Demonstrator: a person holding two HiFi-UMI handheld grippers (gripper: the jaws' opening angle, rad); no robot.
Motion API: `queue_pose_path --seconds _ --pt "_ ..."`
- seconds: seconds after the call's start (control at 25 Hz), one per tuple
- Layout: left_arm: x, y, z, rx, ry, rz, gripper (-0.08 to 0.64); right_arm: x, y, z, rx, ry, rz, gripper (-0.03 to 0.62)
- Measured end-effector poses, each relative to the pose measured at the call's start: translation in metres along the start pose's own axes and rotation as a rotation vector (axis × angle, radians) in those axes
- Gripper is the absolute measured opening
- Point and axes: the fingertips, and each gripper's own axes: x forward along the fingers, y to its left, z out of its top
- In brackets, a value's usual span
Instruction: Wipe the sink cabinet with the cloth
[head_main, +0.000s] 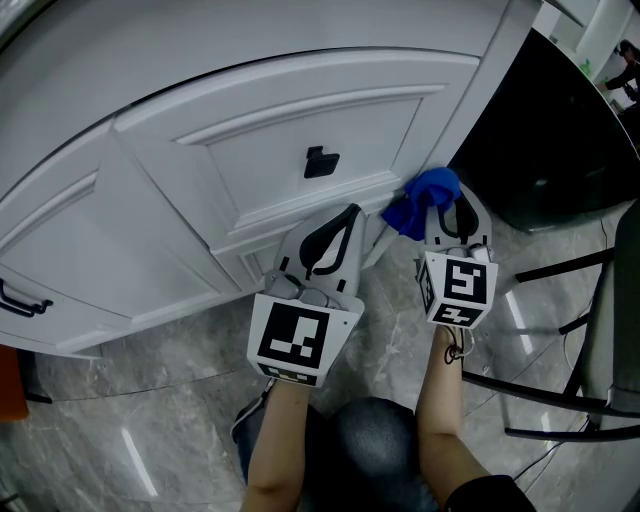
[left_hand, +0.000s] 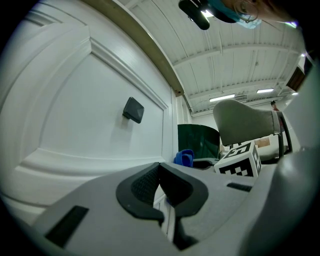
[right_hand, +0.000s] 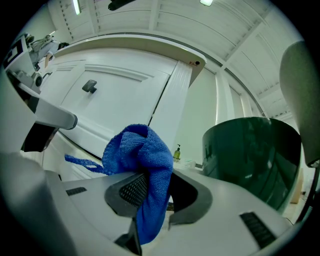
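Observation:
The white sink cabinet fills the upper head view; its door has a black knob, also visible as the knob and the knob. My right gripper is shut on a blue cloth, which bunches out past the jaws at the door's lower right corner. In the right gripper view the cloth hangs down between the jaws of that gripper. My left gripper is shut and holds nothing, pointing at the door's lower edge; the left gripper shows its pads touching.
A dark green bin stands right of the cabinet, also seen as the bin. A black chair frame is at the right over grey marble floor. Another black handle sits far left.

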Motion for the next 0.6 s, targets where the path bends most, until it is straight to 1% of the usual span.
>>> queue_pose_path --seconds 0.08,0.28,0.44,0.6 --pt "0.0005 -0.0012 0.0013 -0.003 -0.009 -0.003 0.003 0.0 0.0001 -0.0005 -0.001 0.001 0.0 0.115" --pt "-0.0006 -0.0017 -0.0005 0.008 0.01 -0.01 0.003 0.0001 0.0009 -0.0026 -0.004 0.002 -0.006 0.115" --pt "-0.0013 0.0003 0.0002 0.005 -0.003 -0.002 0.003 0.0003 0.0035 -0.0055 -0.002 0.012 -0.003 0.115" --pt "-0.0038 -0.0033 -0.0029 0.023 0.024 -0.016 0.003 -0.0004 0.0029 -0.0069 0.004 0.008 -0.014 0.115"
